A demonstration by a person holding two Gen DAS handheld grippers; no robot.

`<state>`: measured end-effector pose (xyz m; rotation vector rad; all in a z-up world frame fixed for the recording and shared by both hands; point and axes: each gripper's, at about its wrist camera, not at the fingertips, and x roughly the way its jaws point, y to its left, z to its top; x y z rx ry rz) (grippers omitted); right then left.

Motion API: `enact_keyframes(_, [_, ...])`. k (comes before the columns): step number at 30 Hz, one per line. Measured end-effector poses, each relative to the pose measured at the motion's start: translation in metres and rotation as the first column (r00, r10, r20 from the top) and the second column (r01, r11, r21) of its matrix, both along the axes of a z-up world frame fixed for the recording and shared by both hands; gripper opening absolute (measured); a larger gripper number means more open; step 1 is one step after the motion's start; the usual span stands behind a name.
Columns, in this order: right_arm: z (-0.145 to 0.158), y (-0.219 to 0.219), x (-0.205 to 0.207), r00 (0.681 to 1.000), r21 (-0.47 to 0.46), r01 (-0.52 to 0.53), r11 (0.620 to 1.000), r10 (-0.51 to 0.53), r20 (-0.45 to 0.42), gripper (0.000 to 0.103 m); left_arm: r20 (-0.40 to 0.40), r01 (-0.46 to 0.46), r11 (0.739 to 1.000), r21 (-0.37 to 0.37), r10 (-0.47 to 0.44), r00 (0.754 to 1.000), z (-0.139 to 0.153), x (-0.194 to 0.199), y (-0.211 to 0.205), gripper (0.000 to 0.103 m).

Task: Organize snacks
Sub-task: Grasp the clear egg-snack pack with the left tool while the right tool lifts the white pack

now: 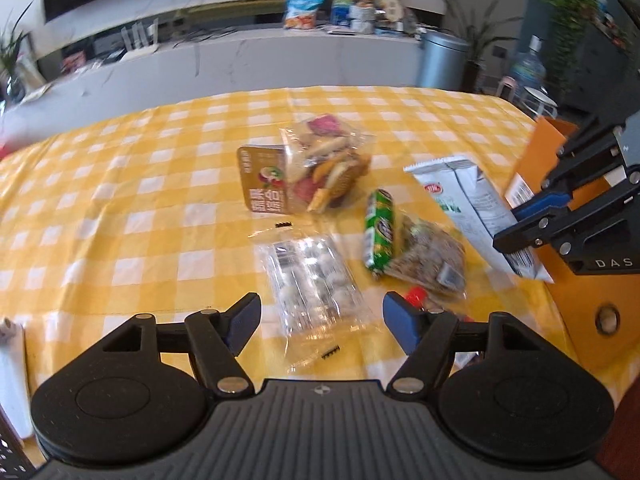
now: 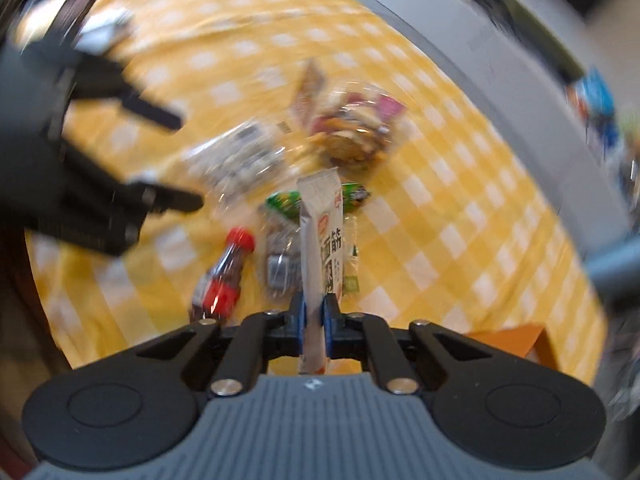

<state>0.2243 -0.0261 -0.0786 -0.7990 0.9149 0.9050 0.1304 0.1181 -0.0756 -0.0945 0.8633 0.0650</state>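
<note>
Yellow-and-white checked tablecloth covering the table and bearing the loose snacks. Orange box standing at the cloth's right edge. Left gripper, jaws spread wide and holding nothing, poised just above a clear packet of white candies lying flat between its blue pads. Right gripper, jaws closed on the lower end of a white seasoned-gluten packet, which it holds clear of the cloth beside the orange box; the right wrist view is motion-blurred. Clear bag of mixed crisps with a brown card label lying beyond the candies. Bag of nuts or seeds touching a green wrapped roll. Small red-capped bottle lying on its side near the bag
</note>
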Motion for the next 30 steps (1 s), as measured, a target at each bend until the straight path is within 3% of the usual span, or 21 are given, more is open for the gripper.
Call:
enact_keyframes(2, [-0.001,0.001,0.010,0.998,0.034,0.052,0.998,-0.051,-0.033,0.006,-0.007,-0.034,0.999,-0.029,0.034,0.999,-0.001,0.006,0.003,0.082])
enact_keyframes(8, [-0.013,0.010,0.017,0.994,0.047,0.109,0.993,-0.109,-0.011,0.007,-0.035,-0.086,0.995,-0.043,0.084,0.996,-0.007,0.022,0.002,0.082])
enact_keyframes(13, [-0.020,0.013,0.023,0.994,0.046,0.109,0.993,-0.109,0.017,0.019,-0.070,-0.074,0.997,-0.001,0.074,0.995,-0.015,0.028,-0.008,0.083])
enact_keyframes(18, [-0.030,0.022,0.028,0.992,0.026,0.125,0.992,-0.125,-0.006,0.025,-0.084,-0.078,0.997,0.015,0.079,0.993,-0.020,0.031,-0.012,0.083])
enact_keyframes(22, [-0.034,0.027,0.033,0.987,0.003,0.159,0.987,-0.159,-0.009,0.025,-0.093,-0.075,0.997,0.036,0.078,0.993,-0.022,0.034,-0.016,0.083])
enact_keyframes(24, [-0.036,0.026,0.038,0.982,0.004,0.186,0.982,-0.186,-0.040,0.014,-0.093,-0.062,0.997,0.045,0.066,0.993,-0.024,0.034,-0.018,0.083])
enact_keyframes(30, [-0.032,0.017,0.038,0.970,0.033,0.243,0.970,-0.241,-0.040,0.007,-0.094,-0.040,0.996,0.085,0.048,0.994,-0.023,0.033,-0.022,0.068])
